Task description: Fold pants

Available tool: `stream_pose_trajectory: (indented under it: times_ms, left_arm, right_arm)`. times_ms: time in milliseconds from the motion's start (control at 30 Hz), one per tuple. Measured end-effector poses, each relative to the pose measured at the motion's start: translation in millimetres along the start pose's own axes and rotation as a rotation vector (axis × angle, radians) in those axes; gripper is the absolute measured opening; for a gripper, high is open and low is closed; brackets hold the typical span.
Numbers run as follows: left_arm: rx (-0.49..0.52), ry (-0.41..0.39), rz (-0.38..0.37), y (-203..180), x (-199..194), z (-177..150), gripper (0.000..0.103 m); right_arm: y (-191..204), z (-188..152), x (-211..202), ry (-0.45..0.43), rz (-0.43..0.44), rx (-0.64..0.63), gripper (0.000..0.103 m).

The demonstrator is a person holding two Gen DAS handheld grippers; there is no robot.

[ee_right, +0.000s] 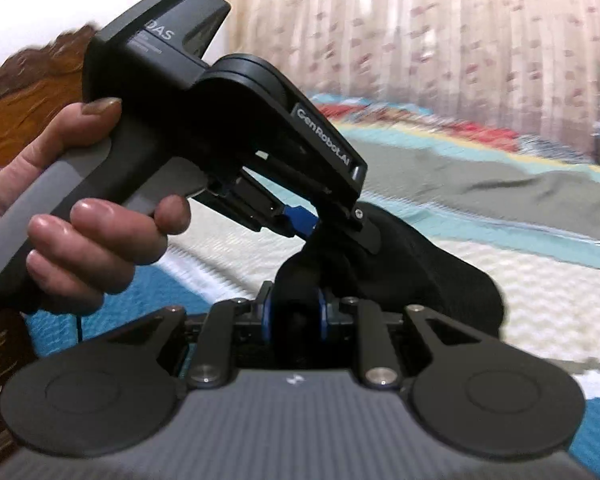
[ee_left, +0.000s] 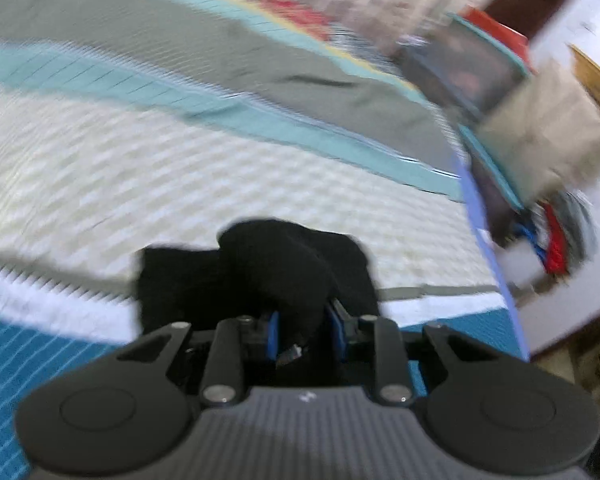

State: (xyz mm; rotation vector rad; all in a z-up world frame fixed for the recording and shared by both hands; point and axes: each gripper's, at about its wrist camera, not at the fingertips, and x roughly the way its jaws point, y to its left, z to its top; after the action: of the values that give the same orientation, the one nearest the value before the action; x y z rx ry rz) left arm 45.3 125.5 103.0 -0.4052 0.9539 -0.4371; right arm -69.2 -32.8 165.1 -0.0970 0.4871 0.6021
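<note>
The black pants (ee_left: 259, 264) are bunched up and held above the bed. My left gripper (ee_left: 302, 328) is shut on a fold of the black fabric, which hides its blue pads. My right gripper (ee_right: 293, 312) is also shut on the black pants (ee_right: 420, 264), close beside the left one. In the right wrist view the left gripper (ee_right: 304, 220) shows from the side, held by a hand (ee_right: 87, 220), pinching the same bunch of fabric from above. Both views are motion-blurred.
A bed with a white, teal and grey quilt (ee_left: 179, 160) lies under the pants. A patterned curtain (ee_right: 420, 32) hangs behind the bed. Stacked boxes and cloth (ee_left: 500, 92) stand beside the bed at the right of the left wrist view.
</note>
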Motion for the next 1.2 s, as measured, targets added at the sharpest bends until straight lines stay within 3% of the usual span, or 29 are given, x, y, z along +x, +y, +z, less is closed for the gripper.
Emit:
stream_pose_trajectory:
  times_ms: [100, 200, 300, 367, 433, 533, 600, 700, 767, 833, 933, 967, 1000, 1067, 1100, 1133, 1200]
  left_arm:
    - [-0.09, 0.029, 0.067, 35.1, 18.0, -11.5, 0.026]
    - [-0.139, 0.058, 0.11, 54.1, 33.2, -24.0, 0.033]
    - [-0.136, 0.013, 0.106, 53.5, 23.6, -30.9, 0.059]
    - [-0.137, -0.021, 0.091, 54.0, 9.8, -35.5, 0.068]
    - [-0.144, -0.044, 0.067, 50.2, -2.7, -41.4, 0.085]
    - [-0.09, -0.072, 0.074, 36.8, -10.8, -50.9, 0.091]
    - [-0.042, -0.056, 0.132, 27.6, -2.8, -56.8, 0.09]
    - [-0.011, 0.0, 0.258, 27.0, 13.4, -69.3, 0.087]
    - [0.024, 0.029, 0.35, 33.1, 23.9, -79.9, 0.091]
    - [0.005, 0.029, 0.355, 42.3, 25.0, -84.7, 0.097]
    - [-0.028, 0.01, 0.309, 47.7, 14.7, -80.1, 0.098]
    - [-0.028, 0.001, 0.296, 47.5, 12.2, -78.4, 0.1]
    - [-0.032, -0.005, 0.278, 47.8, 10.0, -76.2, 0.103]
    - [-0.06, 0.005, 0.23, 50.7, 11.6, -70.7, 0.103]
    - [-0.08, 0.016, 0.205, 52.5, 13.2, -68.9, 0.103]
    - [-0.104, 0.029, 0.179, 54.6, 15.4, -67.2, 0.103]
    - [-0.188, 0.064, 0.102, 67.5, 25.3, -63.9, 0.103]
  right_arm:
    - [4.4, -9.4, 34.7, 0.101, 0.034, -0.01, 0.025]
    - [-0.3, -21.5, 58.1, 0.225, 0.102, -0.006, 0.04]
    - [-28.8, -14.9, 34.3, 0.202, 0.209, 0.089, 0.046]
    - [-53.6, -10.2, 7.8, 0.15, 0.26, 0.199, 0.046]
    - [-79.4, -7.0, -16.8, 0.09, 0.235, 0.317, 0.044]
    - [-113.3, -11.6, -33.2, 0.051, 0.142, 0.43, 0.037]
    - [-125.3, -20.4, -22.5, 0.107, 0.109, 0.5, 0.028]
    - [-117.5, -44.2, 0.4, 0.212, 0.164, 0.531, 0.023]
    - [-99.8, -55.1, 10.8, 0.268, 0.18, 0.487, 0.023]
    - [-89.7, -50.4, 8.9, 0.274, 0.174, 0.407, 0.021]
    - [-99.6, -39.2, -1.0, 0.237, 0.213, 0.418, 0.024]
    - [-108.8, -38.0, -8.1, 0.205, 0.215, 0.441, 0.026]
    - [-117.7, -40.3, -16.9, 0.165, 0.207, 0.463, 0.036]
    - [-136.8, -42.9, -31.8, 0.095, 0.169, 0.506, 0.056]
    - [-148.9, -44.0, -38.9, 0.062, 0.129, 0.527, 0.073]
    - [-157.6, -47.0, -42.0, 0.041, 0.096, 0.545, 0.084]
    - [-179.8, -54.0, -40.5, 0.052, 0.052, 0.602, 0.087]
